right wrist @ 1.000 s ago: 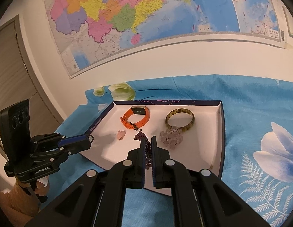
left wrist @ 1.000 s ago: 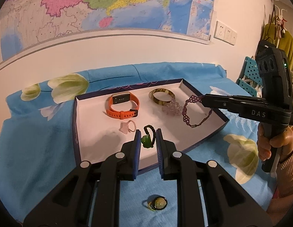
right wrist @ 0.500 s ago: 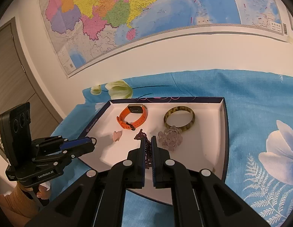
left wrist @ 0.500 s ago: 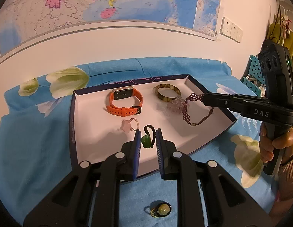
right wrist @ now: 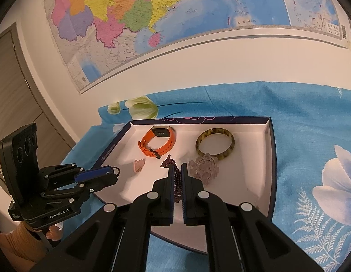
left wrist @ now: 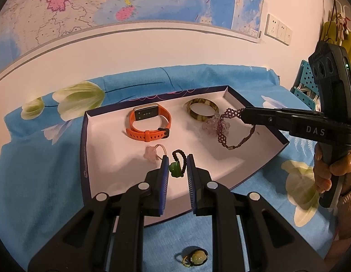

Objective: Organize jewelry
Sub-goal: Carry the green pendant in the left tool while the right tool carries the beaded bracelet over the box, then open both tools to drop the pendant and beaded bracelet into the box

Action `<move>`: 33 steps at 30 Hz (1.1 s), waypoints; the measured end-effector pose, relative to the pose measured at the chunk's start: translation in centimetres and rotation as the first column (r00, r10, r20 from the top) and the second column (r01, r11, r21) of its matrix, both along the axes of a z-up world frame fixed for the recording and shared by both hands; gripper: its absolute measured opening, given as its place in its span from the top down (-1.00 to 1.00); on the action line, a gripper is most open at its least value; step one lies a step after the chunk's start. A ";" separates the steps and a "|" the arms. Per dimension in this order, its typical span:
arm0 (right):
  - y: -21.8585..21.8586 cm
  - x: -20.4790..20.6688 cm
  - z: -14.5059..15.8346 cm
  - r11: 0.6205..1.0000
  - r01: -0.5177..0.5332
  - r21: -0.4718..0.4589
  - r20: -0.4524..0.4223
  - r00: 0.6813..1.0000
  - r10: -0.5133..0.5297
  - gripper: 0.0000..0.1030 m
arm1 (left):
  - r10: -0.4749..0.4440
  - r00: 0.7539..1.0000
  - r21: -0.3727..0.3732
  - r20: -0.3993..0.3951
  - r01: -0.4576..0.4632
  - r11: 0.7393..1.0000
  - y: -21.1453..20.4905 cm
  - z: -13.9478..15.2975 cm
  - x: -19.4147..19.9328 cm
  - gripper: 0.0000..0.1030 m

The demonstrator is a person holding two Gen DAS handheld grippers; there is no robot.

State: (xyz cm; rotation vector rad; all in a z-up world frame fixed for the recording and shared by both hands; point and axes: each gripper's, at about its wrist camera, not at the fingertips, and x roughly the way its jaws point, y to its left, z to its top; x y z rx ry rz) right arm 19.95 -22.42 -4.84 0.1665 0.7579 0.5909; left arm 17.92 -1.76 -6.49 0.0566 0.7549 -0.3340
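A white tray with a dark blue rim (left wrist: 85, 149) (right wrist: 271, 149) lies on a blue flowered cloth. In it are an orange smartwatch (left wrist: 148, 124) (right wrist: 159, 141), a mottled bangle (left wrist: 202, 111) (right wrist: 215, 144), a clear crystal cluster (left wrist: 208, 125) (right wrist: 205, 167) and a pink charm ring (left wrist: 152, 154) (right wrist: 139, 165). My left gripper (left wrist: 177, 170) (right wrist: 114, 172) is shut on a green pendant with a black bead loop (left wrist: 176, 167), just above the tray's near part. My right gripper (right wrist: 177, 174) (left wrist: 243, 114) is shut on a dark red beaded bracelet (left wrist: 229, 131) (right wrist: 176, 181), hanging over the tray's right side.
A yellow-green ring (left wrist: 194, 258) lies on the cloth in front of the tray, under my left gripper. A wall with a map stands behind. A teal pegboard rack (left wrist: 304, 90) is at the far right; a door (right wrist: 14, 90) at the left.
Both grippers have moved a little forward over the tray with their loads. The bead bracelet has swung closer to the crystal cluster.
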 end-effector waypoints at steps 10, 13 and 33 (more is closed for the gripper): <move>0.0 1.9 -1.2 0.999 0.029 -0.013 -0.044 0.999 -0.029 0.92 | 0.000 0.999 0.027 -0.050 0.001 1.000 -0.4 -1.5 1.6 0.67; -0.3 2.6 -1.7 0.998 0.051 -0.022 -0.058 0.997 -0.052 0.91 | 0.008 0.998 0.035 -0.069 -0.006 0.999 -0.3 -2.2 2.2 0.67; 5.6 -6.7 -0.6 0.942 -0.293 -0.165 0.018 0.954 0.300 0.58 | 0.083 0.997 -0.025 -0.005 -0.083 0.996 2.1 0.1 0.4 0.18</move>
